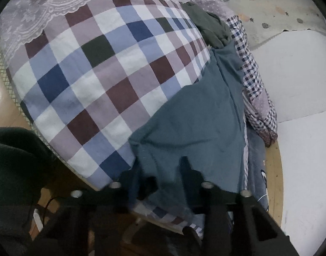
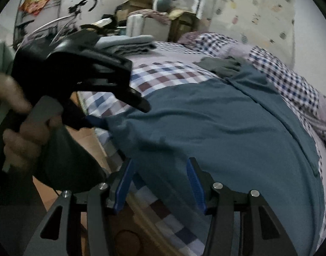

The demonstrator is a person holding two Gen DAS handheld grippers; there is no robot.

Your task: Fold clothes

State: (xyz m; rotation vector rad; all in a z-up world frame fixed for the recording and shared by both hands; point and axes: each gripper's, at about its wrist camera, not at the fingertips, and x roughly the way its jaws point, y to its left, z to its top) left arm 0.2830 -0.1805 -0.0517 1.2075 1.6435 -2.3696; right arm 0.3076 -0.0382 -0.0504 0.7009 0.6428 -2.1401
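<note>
In the left wrist view, my left gripper (image 1: 166,171) stood with its jaws apart over the near hem of the teal garment (image 1: 197,117), which lay spread on the checked bedsheet (image 1: 94,68); whether the fingers gripped cloth could not be determined. In the right wrist view, my right gripper (image 2: 160,166) was wide open with its blue pads (image 2: 196,183) at the same hem, holding nothing.

Your right gripper (image 2: 160,170) is matte black metal — slotted linkage arms with round silver screw heads at the pivots, and ribbed blue pads (image 2: 196,184) lining the inner faces of its fingers. Your left gripper (image 1: 169,170) has the same black frame and silver screws, its fingers dark. Behind it, your hand (image 2: 24,136) shows a dark green sleeve (image 2: 67,162) — loose at the cuff.
</note>
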